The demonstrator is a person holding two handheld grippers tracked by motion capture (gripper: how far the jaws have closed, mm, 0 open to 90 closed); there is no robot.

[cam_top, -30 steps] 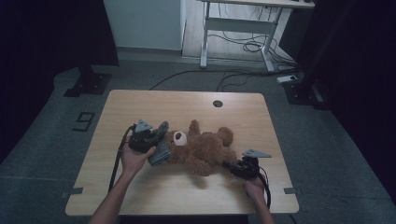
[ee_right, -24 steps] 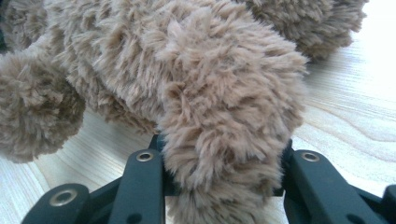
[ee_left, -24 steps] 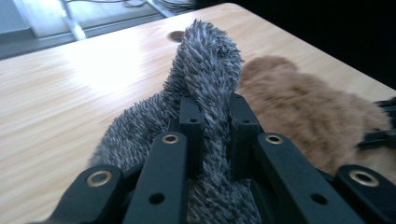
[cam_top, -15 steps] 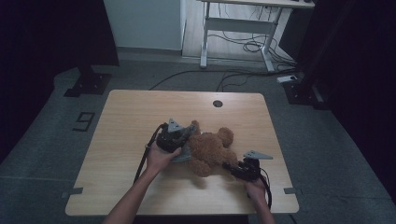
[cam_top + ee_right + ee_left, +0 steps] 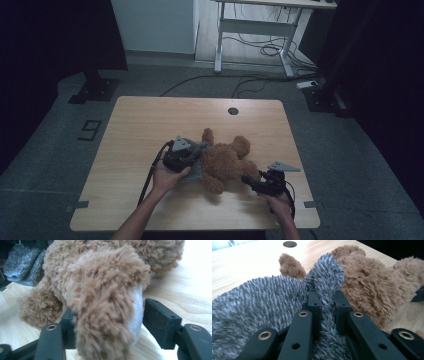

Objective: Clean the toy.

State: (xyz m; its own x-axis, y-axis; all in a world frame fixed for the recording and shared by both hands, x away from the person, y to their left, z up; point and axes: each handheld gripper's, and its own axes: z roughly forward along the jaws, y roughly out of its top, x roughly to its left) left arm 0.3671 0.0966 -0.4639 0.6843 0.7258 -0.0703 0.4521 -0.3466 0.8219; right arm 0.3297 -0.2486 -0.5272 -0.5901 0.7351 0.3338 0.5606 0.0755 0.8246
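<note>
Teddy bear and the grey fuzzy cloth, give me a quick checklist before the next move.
1. Left gripper pinching the grey cloth: ok, jaws shut on a fold.
2. Right gripper free of the teddy bear: not ok, jaws have just been opening, but its paw sits between them.
3. Bear fully on the table: ok.
4. Cloth lies against the bear: ok.
5. Cables clear of the bear: cannot tell.

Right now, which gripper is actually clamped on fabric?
The left gripper: its jaws pinch a fold of the grey cloth. The right gripper stands open around the bear's paw, a gap beside its right jaw.
</note>
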